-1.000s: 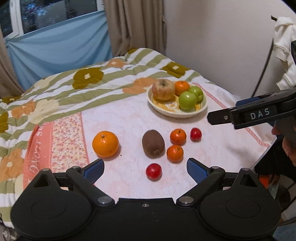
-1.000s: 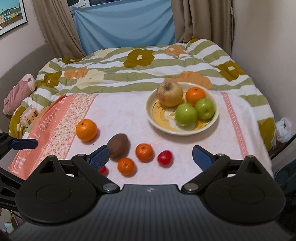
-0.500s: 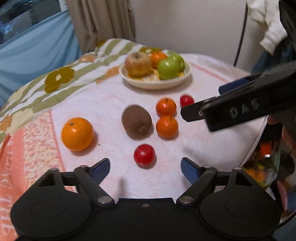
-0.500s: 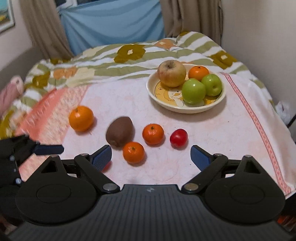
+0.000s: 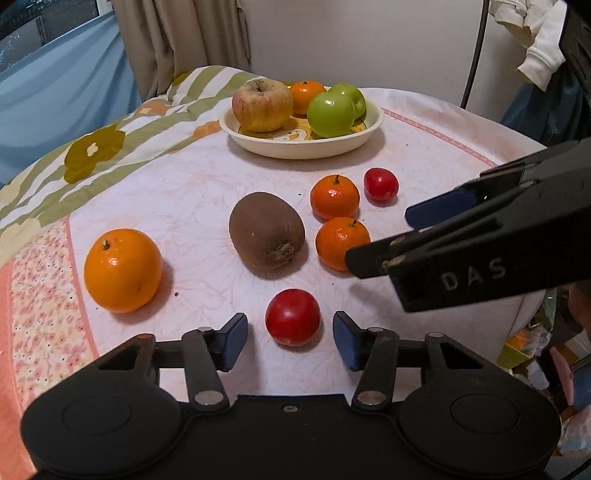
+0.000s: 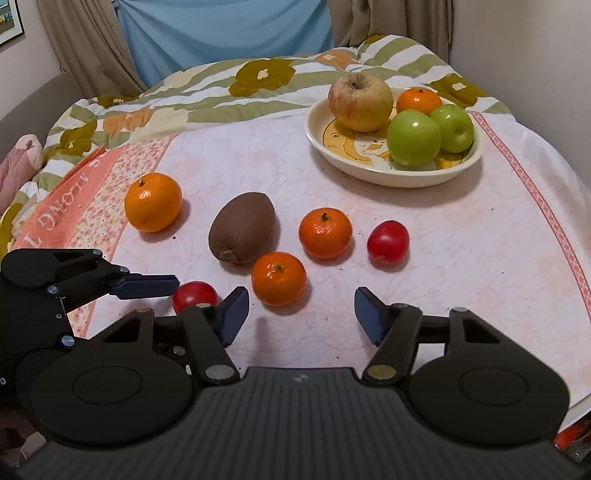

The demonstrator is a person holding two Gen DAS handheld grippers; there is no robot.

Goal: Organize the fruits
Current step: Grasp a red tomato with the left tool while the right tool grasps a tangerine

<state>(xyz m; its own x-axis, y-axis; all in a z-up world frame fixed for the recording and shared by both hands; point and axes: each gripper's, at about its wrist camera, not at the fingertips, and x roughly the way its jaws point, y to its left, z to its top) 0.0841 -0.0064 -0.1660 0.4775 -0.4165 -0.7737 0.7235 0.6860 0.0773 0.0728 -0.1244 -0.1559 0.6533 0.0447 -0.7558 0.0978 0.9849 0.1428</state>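
Now left hand-held gripper (image 5: 290,338), closing, flanks red fruit (image 5: 292,316), seemingly untouched.

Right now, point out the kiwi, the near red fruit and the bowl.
kiwi (image 5: 266,233), left wrist view, middle of its brown skin.
near red fruit (image 5: 292,316), left wrist view, centre of its front.
bowl (image 6: 373,175), right wrist view, near outer wall.

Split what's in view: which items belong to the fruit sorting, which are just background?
Job: plate holding apples and an orange; loose big orange, kiwi, two mandarins, two red fruits.

Background: floral quilt, curtains, blue sheet, white garment.
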